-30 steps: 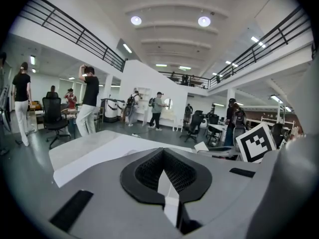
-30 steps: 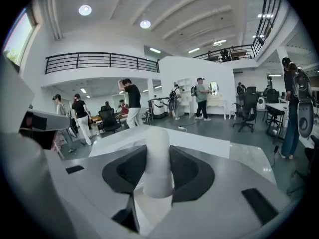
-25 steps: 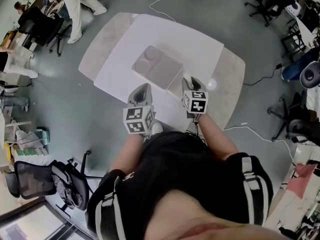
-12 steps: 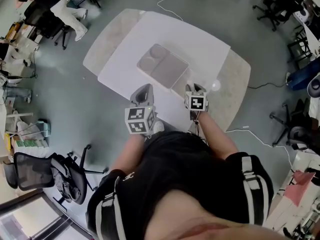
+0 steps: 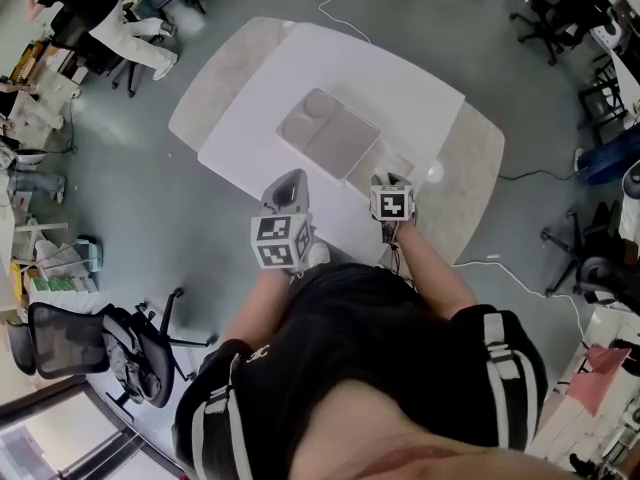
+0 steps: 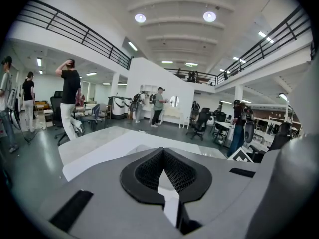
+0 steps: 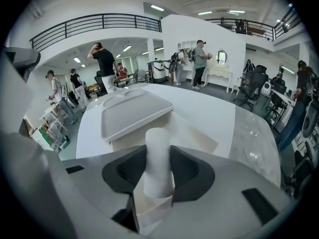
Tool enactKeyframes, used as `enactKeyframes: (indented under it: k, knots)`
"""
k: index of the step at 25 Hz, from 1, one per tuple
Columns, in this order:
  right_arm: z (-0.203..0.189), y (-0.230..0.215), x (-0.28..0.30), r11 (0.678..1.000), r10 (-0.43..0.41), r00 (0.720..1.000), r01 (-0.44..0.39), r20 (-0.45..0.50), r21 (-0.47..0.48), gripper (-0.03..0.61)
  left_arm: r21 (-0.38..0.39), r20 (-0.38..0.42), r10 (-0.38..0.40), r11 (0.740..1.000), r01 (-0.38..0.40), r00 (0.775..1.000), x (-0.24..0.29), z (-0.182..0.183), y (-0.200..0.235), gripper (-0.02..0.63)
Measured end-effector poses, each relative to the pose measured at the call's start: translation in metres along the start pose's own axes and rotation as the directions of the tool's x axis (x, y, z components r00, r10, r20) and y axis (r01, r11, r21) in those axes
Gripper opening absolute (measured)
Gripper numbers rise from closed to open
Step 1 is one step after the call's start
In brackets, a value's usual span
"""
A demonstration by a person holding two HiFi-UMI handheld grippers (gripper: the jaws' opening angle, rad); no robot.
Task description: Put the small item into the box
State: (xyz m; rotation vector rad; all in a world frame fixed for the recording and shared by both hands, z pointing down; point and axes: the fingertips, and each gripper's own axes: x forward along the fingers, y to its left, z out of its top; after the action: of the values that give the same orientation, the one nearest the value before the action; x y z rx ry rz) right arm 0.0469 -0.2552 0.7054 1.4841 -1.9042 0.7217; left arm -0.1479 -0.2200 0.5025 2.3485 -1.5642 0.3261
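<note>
A white cylinder (image 7: 158,136) stands upright between the pads of my right gripper (image 7: 158,159), which is shut on it. Just beyond its tip lies the open cream box (image 7: 195,133), with a grey tray-like lid (image 7: 130,111) resting over its far left part. In the head view the lid (image 5: 328,133) lies mid-table, the box (image 5: 372,161) shows as a pale strip beside it, and the right gripper (image 5: 392,181) hangs over the box's near end. My left gripper (image 5: 287,186) hovers left of it above the white table (image 5: 400,78). In its own view that gripper (image 6: 163,156) is shut with nothing between its pads.
The table's outer wings are marbled grey (image 5: 470,183). Office chairs (image 5: 545,13) and a cable (image 5: 335,3) lie on the floor beyond it. People (image 7: 104,63) stand around desks in the hall. A black chair (image 5: 90,353) sits behind me to the left.
My right gripper has sunk toward the box with the cylinder still in it. The left gripper has stayed where it was.
</note>
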Motion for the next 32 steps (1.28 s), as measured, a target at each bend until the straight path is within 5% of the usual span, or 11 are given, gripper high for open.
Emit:
enactKeyframes:
  k: [10, 15, 18, 27, 32]
  knots:
    - [0.011, 0.009, -0.006, 1.0, 0.02, 0.999, -0.019, 0.042, -0.017, 0.189, 0.0, 0.002, -0.028, 1.0, 0.028, 1.0, 0.004, 0.001, -0.003, 0.005]
    - [0.036, 0.0, -0.025, 1.0, -0.01, 0.985, 0.01, 0.174, 0.001, 0.15, 0.011, 0.012, -0.041, 0.999, 0.041, 0.999, 0.009, 0.005, -0.009, 0.005]
    - [0.059, -0.005, -0.047, 0.999, -0.042, 0.948, 0.049, 0.315, -0.013, 0.027, 0.01, 0.018, -0.048, 0.999, 0.048, 0.999, 0.012, 0.007, -0.01, 0.005]
    - [0.115, -0.005, -0.118, 0.994, -0.075, 0.822, 0.11, 0.565, -0.029, 0.014, 0.03, 0.029, -0.109, 0.994, 0.108, 0.994, 0.02, 0.008, -0.026, 0.005]
    - [0.142, -0.004, -0.17, 0.994, -0.065, 0.728, 0.111, 0.682, -0.024, 0.012, 0.048, 0.071, -0.14, 0.989, 0.137, 0.988, 0.023, 0.02, -0.041, 0.005]
